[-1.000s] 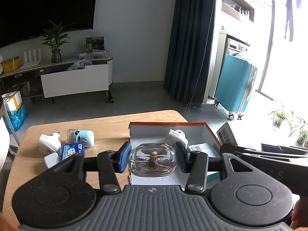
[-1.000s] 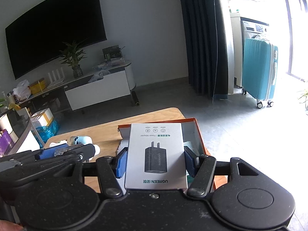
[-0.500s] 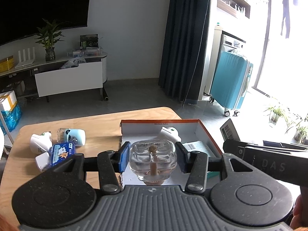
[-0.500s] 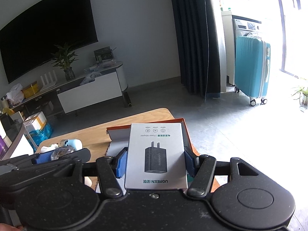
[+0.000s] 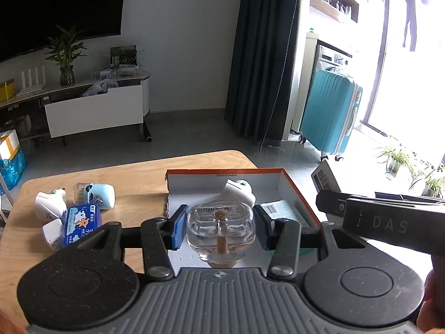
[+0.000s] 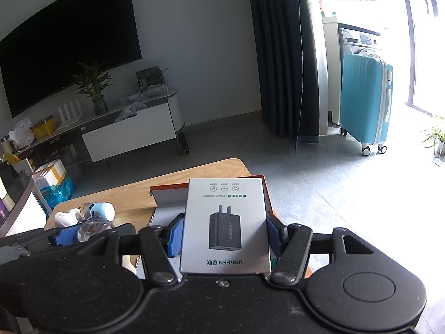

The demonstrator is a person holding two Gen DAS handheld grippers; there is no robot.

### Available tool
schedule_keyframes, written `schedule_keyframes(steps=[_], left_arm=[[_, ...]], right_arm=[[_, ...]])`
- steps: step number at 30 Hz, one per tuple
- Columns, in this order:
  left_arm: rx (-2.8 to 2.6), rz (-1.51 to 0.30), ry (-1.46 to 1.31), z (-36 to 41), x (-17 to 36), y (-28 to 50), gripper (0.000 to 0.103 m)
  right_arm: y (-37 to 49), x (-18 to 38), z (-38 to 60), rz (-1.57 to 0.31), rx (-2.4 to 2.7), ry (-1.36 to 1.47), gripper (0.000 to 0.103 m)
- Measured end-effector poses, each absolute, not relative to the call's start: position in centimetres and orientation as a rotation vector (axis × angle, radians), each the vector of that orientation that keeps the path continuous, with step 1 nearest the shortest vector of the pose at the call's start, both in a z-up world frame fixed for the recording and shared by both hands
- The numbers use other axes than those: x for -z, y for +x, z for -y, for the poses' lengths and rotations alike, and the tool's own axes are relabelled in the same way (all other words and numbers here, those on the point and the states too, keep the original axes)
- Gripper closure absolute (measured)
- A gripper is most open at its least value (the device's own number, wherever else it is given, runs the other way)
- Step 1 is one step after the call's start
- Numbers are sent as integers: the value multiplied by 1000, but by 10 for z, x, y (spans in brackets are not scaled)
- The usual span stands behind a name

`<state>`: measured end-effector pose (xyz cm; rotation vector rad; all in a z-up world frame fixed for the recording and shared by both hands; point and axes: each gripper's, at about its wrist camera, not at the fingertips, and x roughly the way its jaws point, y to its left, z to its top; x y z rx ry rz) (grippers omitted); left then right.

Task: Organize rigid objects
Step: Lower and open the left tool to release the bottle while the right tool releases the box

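Note:
My left gripper (image 5: 221,226) is shut on a clear glass bottle (image 5: 221,229) with a tan stopper, held above the near end of the orange-rimmed white box (image 5: 294,186). In the box lie a white plug-in device (image 5: 239,190) and a flat teal-edged packet (image 5: 278,208). My right gripper (image 6: 225,232) is shut on a grey UGREEN power adapter box (image 6: 225,222), held over the same orange box (image 6: 167,188). The right gripper's side also shows at the right of the left wrist view (image 5: 383,217).
On the wooden table (image 5: 133,178) left of the box lie a white plug (image 5: 50,203), a pale blue device (image 5: 100,194), a blue packet (image 5: 80,222) and a small white block (image 5: 51,229). A teal suitcase (image 5: 331,114) stands on the floor beyond.
The bottle in my left gripper has tipped from lying flat-on to stopper end towards the camera. Both grippers have shifted slightly over the box, still holding their objects.

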<state>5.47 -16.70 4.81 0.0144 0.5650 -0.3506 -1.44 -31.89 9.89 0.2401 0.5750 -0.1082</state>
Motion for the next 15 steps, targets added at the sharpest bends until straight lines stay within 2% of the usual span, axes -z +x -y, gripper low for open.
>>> schedule_keyframes(steps=[15], left_arm=[[362, -587, 22, 175, -44, 64, 54]], right_arm=[[-7, -98, 325, -578, 97, 232, 32]])
